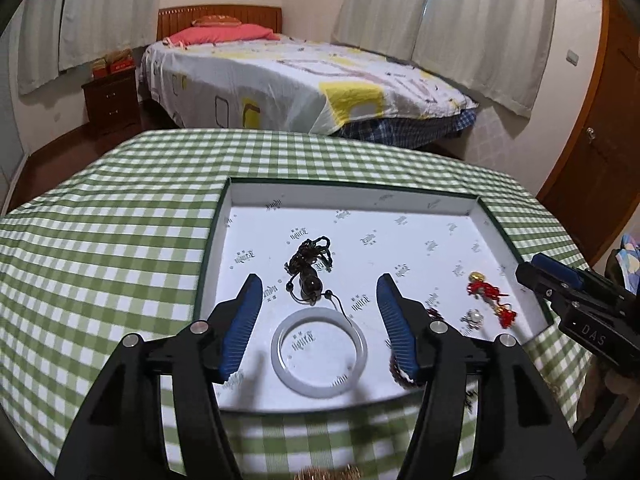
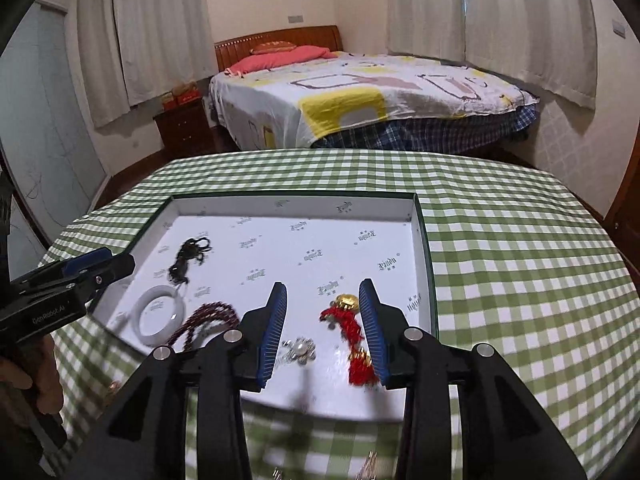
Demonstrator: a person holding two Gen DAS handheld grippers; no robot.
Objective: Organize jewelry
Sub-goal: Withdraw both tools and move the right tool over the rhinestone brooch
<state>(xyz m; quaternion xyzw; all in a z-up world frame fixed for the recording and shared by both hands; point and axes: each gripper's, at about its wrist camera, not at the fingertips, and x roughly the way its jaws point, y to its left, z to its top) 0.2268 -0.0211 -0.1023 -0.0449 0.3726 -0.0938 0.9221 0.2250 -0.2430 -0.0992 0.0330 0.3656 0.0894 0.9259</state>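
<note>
White bangle (image 1: 319,353), black cord pendant (image 1: 308,276), red tassel charm (image 2: 352,330), pearl brooch (image 2: 300,350) and dark red braided cord (image 2: 208,320) lying inside white tray (image 1: 420,200) on green checked tablecloth (image 1: 100,220). Left gripper (image 1: 318,286) parted above bangle, gripping nothing. Right gripper (image 2: 323,294) narrower, straddling tassel charm, nothing visibly clamped.

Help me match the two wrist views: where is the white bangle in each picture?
Left wrist view: the white bangle lies low in the middle, between the left gripper's blue fingers.
Right wrist view: white bangle at lower left, beside the dark red beads.
Shared landmark: the black cord necklace, just beyond the bangle in the tray.
</note>
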